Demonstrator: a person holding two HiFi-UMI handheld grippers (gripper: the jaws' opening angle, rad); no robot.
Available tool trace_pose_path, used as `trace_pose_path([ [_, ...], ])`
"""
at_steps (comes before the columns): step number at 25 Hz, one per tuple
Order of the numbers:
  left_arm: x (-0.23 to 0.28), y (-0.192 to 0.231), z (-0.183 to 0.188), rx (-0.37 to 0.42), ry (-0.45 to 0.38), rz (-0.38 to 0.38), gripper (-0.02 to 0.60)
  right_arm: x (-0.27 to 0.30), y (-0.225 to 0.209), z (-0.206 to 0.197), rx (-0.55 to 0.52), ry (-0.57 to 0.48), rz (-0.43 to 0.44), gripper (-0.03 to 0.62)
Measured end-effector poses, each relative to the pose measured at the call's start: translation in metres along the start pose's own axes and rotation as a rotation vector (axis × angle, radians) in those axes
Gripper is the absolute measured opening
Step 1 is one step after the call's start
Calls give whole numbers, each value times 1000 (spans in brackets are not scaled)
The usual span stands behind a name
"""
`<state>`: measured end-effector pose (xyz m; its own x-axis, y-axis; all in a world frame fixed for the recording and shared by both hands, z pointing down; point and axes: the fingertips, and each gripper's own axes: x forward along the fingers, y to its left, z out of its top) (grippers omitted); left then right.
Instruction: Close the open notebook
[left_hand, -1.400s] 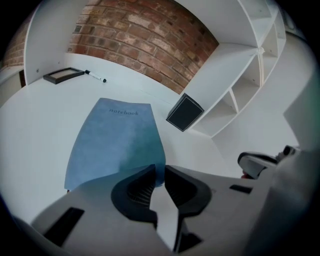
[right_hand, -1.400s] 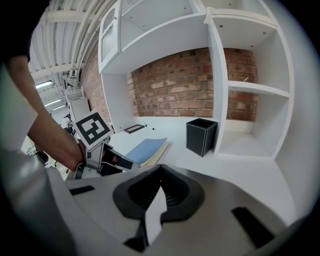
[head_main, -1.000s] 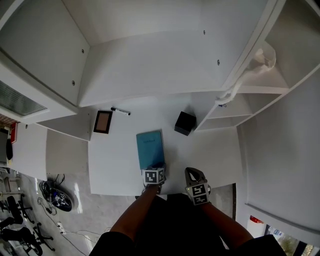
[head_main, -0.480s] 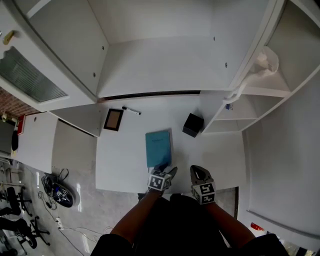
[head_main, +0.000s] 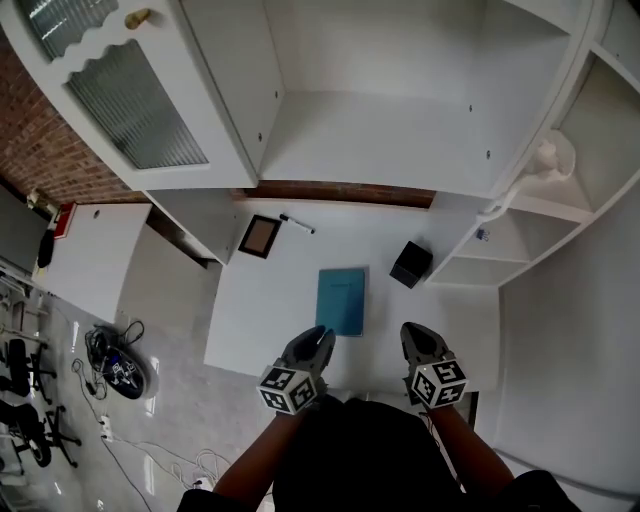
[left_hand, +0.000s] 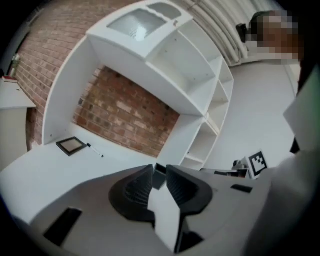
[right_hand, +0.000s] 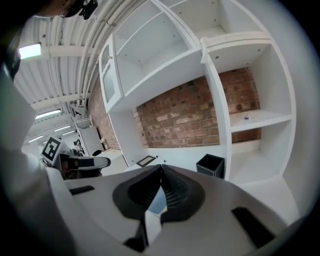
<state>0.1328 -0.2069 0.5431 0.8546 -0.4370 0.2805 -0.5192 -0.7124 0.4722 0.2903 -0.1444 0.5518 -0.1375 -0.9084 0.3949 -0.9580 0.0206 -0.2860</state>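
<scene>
I judge the notebook (head_main: 341, 300) at twelve o'clock closed; left gripper (head_main: 317, 337) jaws, just closing, stand released and empty, right gripper (head_main: 416, 333) clenched empty, so I withdraw next.

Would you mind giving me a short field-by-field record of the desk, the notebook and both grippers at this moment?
notebook: teal, closed, flat on the white desk
left gripper: raised near the desk's front edge; jaws slightly apart, just been closing, nothing between them
right gripper: raised beside it; jaws shut, empty
black box: right of the notebook, apart from it
picture frame: back left of the desk
pen: next to the frame, on its right
task status: notebook appears closed
</scene>
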Motion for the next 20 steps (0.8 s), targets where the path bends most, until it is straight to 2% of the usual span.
trace_pose_path([
  [3, -26, 0, 36, 28, -89, 59, 37, -2, 5, 28, -57, -10, -17, 0],
  [7, -50, 2, 61, 99, -122, 134, 14, -8, 12, 60, -103, -51, -40, 0],
  [13, -64, 0, 87, 171, -158, 144, 11, -12, 15, 86, -177, -110, -86, -2],
  [20, -67, 5, 95, 192, -155, 162, 11, -13, 20, 86, -180, -108, -93, -2],
])
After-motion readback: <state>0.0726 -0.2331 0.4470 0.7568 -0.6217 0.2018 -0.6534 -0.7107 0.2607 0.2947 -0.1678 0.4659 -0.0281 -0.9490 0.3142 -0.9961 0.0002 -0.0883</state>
